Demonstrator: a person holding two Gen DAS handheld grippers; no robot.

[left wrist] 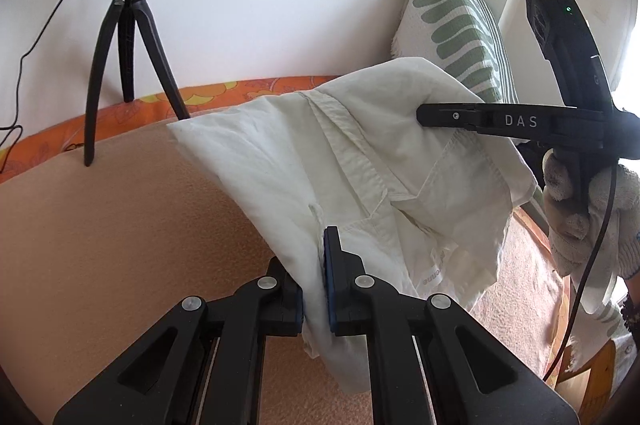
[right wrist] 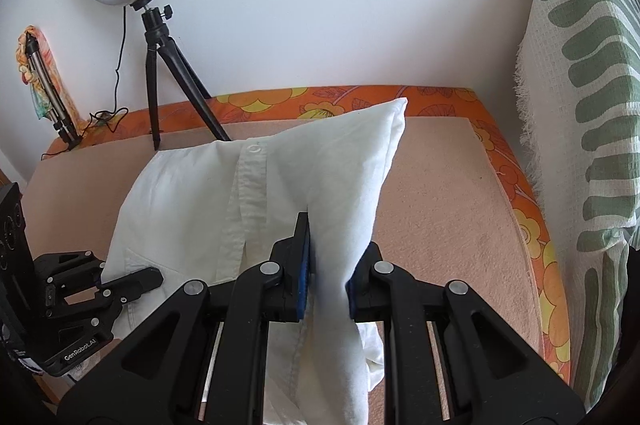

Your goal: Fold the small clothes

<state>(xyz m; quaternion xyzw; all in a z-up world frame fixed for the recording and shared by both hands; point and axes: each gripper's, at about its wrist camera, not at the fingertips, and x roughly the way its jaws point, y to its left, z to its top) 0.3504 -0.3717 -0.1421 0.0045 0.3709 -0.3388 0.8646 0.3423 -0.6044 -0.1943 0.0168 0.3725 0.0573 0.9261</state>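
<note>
A small white button-up shirt (left wrist: pixel 360 161) hangs in the air between my two grippers, above the peach blanket (left wrist: pixel 120 225). My left gripper (left wrist: pixel 316 289) is shut on a bunched edge of the shirt near its collar area. My right gripper (right wrist: pixel 326 285) is shut on another bunched part of the shirt (right wrist: pixel 280 185). In the left wrist view the right gripper (left wrist: pixel 424 115) comes in from the right, its fingers pinching the cloth's upper edge. In the right wrist view the left gripper (right wrist: pixel 152 277) sits at the lower left, on the shirt's edge.
A ring light on a black tripod (right wrist: pixel 160 65) stands at the back left of the bed. A green-and-white patterned pillow (right wrist: pixel 580 105) leans against the wall on the right. An orange floral sheet (right wrist: pixel 320 105) borders the blanket. A folded tripod (right wrist: pixel 44 85) leans at far left.
</note>
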